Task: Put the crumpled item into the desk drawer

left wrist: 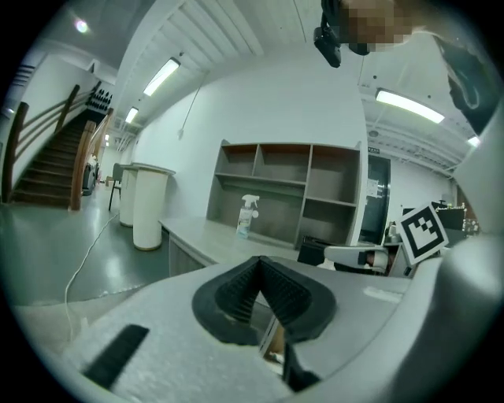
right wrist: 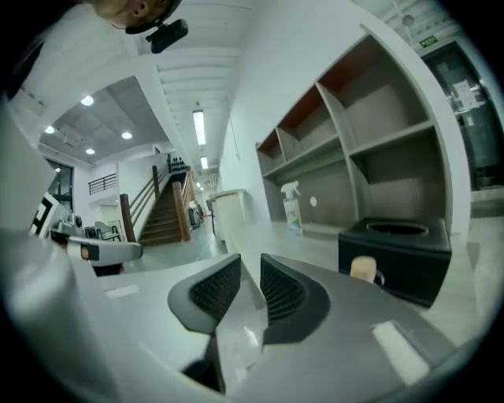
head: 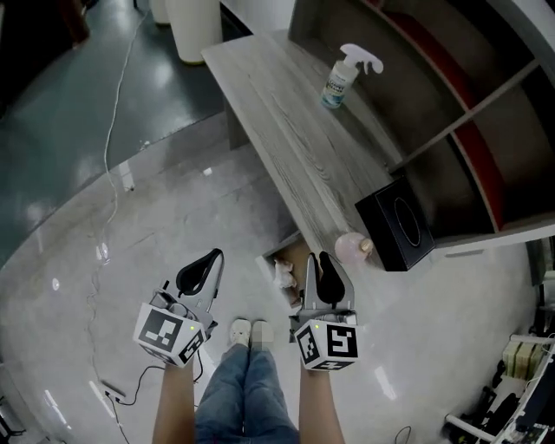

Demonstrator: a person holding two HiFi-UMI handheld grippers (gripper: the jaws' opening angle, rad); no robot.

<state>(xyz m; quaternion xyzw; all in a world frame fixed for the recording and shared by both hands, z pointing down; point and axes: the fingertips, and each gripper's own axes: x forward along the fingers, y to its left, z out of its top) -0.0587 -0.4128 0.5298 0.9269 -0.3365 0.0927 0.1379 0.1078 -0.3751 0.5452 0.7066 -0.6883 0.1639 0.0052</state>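
Observation:
A white crumpled item (head: 283, 274) lies in the open desk drawer (head: 297, 251) below the front edge of the wood-grain desk (head: 286, 121). My right gripper (head: 319, 260) (right wrist: 252, 261) hovers just right of the drawer; its jaws stand apart with nothing between them. My left gripper (head: 208, 258) (left wrist: 258, 261) hangs over the floor left of the drawer, its pads meeting at the tips and holding nothing. A pale pink round object (head: 354, 247) (right wrist: 363, 269) sits at the desk's near edge beside a black box (head: 395, 227) (right wrist: 394, 256).
A spray bottle (head: 340, 82) (left wrist: 247, 216) (right wrist: 292, 208) stands further along the desk. An open shelf unit (head: 486, 113) rises behind it. A white bin (head: 192, 26) stands past the desk's far end. A cable (head: 108, 173) trails over the floor at left. The person's legs (head: 247, 390) are below the grippers.

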